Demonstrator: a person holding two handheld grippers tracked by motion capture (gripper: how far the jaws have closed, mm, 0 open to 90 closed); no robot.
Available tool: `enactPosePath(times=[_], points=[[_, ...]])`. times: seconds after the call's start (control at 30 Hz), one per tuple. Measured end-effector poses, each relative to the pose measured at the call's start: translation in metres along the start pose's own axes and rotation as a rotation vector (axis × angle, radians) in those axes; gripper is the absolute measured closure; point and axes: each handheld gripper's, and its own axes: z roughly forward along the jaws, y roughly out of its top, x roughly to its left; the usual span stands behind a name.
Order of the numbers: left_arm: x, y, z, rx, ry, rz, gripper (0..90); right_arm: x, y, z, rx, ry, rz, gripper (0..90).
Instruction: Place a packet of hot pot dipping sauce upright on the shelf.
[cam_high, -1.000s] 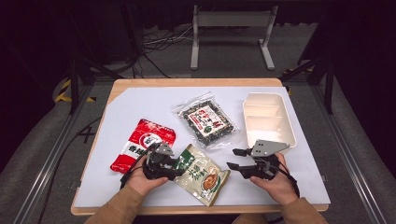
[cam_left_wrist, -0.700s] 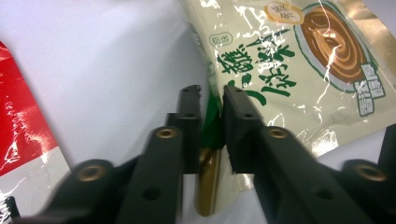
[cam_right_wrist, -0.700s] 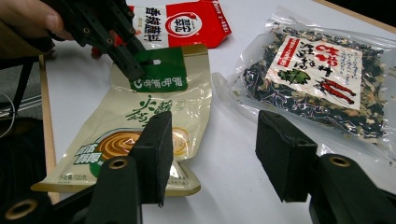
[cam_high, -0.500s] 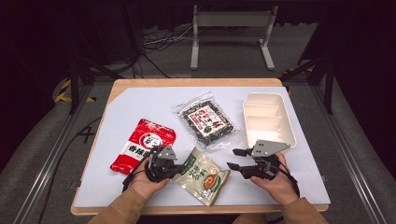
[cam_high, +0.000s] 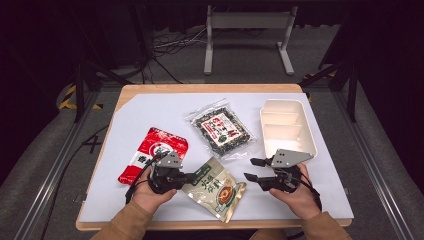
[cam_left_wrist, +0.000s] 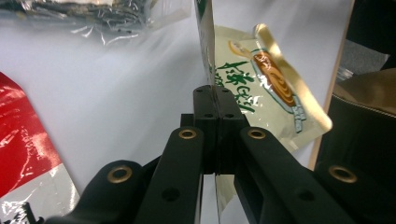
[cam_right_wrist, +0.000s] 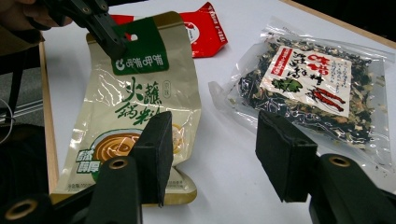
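Beige pouch (cam_high: 216, 187) pinched by its top edge in closed left gripper (cam_high: 192, 176); thin grip, could slip. Right gripper (cam_high: 254, 169) open, empty.

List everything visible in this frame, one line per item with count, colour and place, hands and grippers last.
beige sauce packet: 1, beige with green header, front centre, header edge pinched
red packet: 1, red and white, front left
clear bag of dried mix: 1, clear with dark contents, table centre
divided tray: 1, cream, right side
white mat: 1, covers the wooden table
metal stand: 1, grey, floor behind table
left gripper: 1, black, shut on beige sauce packet
right gripper: 1, black, open, front right
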Motion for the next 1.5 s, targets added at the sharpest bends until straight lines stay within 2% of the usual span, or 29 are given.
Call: enactPosePath(times=[0.17, 0.2, 0.43, 0.57, 0.9, 1.07, 1.2, 1.3, 1.5], points=[[-0.002, 0.004, -0.010, -0.015, -0.009, 0.008, 89.8, 0.001, 0.001, -0.002, -0.007, -0.001, -0.001, 46.2], [-0.004, 0.007, -0.016, -0.022, -0.010, 0.022, 89.9, 0.001, 0.002, -0.002, -0.009, 0.000, -0.002, 46.2], [-0.011, 0.015, -0.036, -0.070, 0.002, 0.053, 89.9, 0.002, 0.003, -0.003, -0.012, 0.003, -0.006, 46.1], [-0.016, 0.020, -0.048, -0.092, 0.019, 0.082, 89.9, 0.003, 0.006, -0.004, -0.022, 0.004, -0.008, 46.0], [-0.025, 0.032, -0.068, -0.108, 0.056, 0.147, 89.9, 0.008, 0.018, -0.008, -0.041, 0.007, -0.033, 45.6], [-0.031, 0.037, -0.077, -0.110, 0.090, 0.181, 89.9, 0.013, 0.034, -0.004, -0.037, 0.028, -0.071, 44.5], [-0.033, 0.039, -0.081, -0.112, 0.097, 0.182, 89.9, 0.017, 0.043, 0.003, -0.026, 0.049, -0.095, 43.5], [-0.036, 0.041, -0.085, -0.111, 0.096, 0.194, 89.9, 0.022, 0.052, 0.013, -0.011, 0.081, -0.119, 42.2], [-0.040, 0.046, -0.087, -0.101, 0.096, 0.215, 89.9, 0.028, 0.060, 0.029, 0.013, 0.136, -0.133, 41.5]])
